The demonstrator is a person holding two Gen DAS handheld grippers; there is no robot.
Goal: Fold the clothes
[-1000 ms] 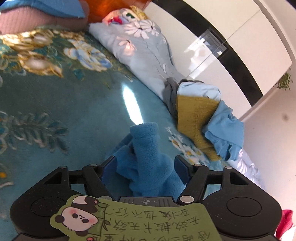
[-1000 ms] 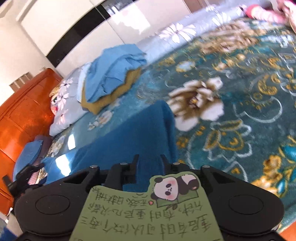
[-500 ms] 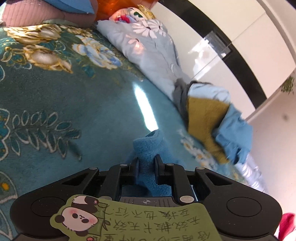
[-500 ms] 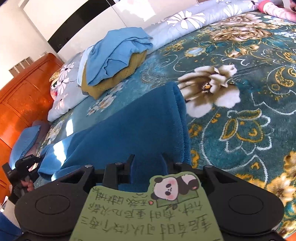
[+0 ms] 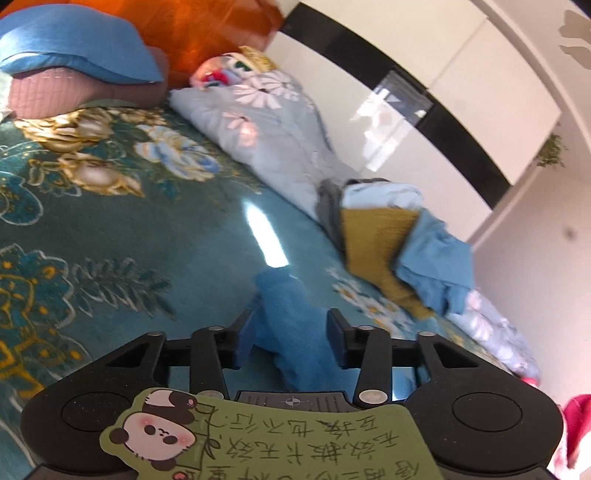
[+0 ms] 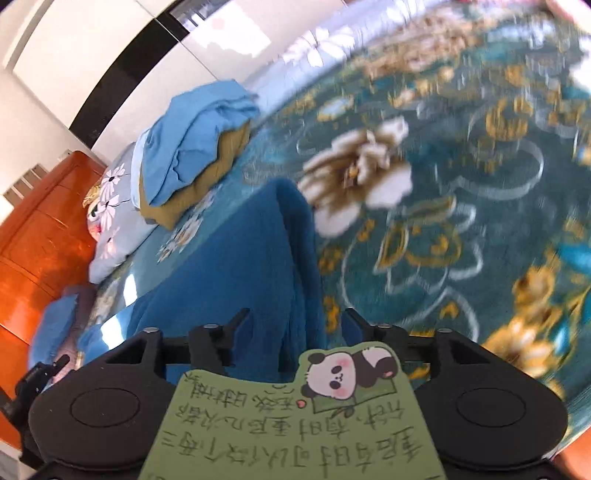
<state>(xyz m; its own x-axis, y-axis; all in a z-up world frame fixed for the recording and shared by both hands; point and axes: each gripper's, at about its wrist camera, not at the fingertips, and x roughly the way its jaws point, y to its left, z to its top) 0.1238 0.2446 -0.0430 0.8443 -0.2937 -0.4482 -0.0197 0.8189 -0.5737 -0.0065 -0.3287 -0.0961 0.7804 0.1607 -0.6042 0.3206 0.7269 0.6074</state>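
A dark blue fleece garment lies spread on the teal flowered bedspread. In the right wrist view, one folded edge of it runs between the fingers of my right gripper. Those jaws are opening and the pads stand clear of the cloth. In the left wrist view a bunched end of the same fleece sits between the fingers of my left gripper. Its jaws are also opening and no longer pinch the cloth.
A stack of folded clothes, mustard and light blue, sits at the bed's far side on a grey flowered quilt. Pillows lean on the orange wooden headboard. White wardrobe doors stand behind.
Both grippers were pinched on the fleece half a second ago and now have their jaws spread. The left gripper had stood wide before that pinch. The right view has sunk slightly towards the bed.
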